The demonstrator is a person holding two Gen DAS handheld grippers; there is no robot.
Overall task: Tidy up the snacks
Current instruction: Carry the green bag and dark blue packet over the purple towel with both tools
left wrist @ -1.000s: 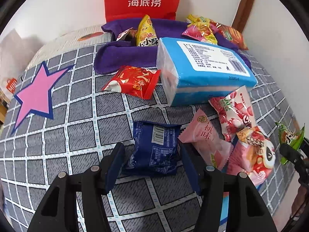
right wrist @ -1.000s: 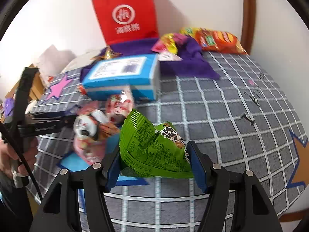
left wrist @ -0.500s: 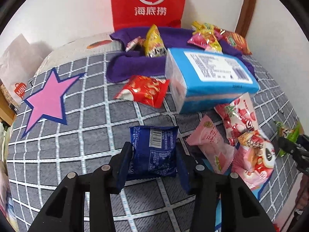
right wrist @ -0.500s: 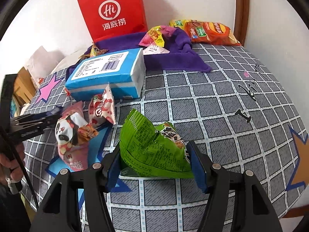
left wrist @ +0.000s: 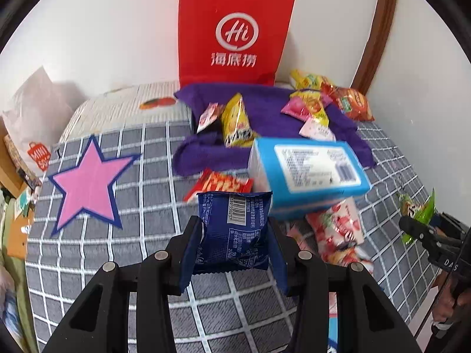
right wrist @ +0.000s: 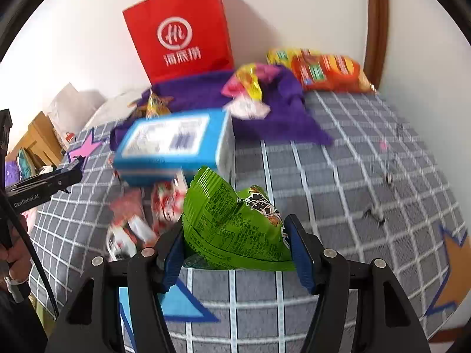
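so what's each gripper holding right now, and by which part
The left gripper clamps the dark blue foil snack packet by its two side edges. The right gripper pinches the crumpled green snack bag across its sides.

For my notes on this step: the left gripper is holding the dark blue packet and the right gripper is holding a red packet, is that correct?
Not quite. The left gripper does hold the dark blue packet, but the packet clamped in the right gripper is green, not red, as the right wrist view shows: the green packet sits between its fingers.
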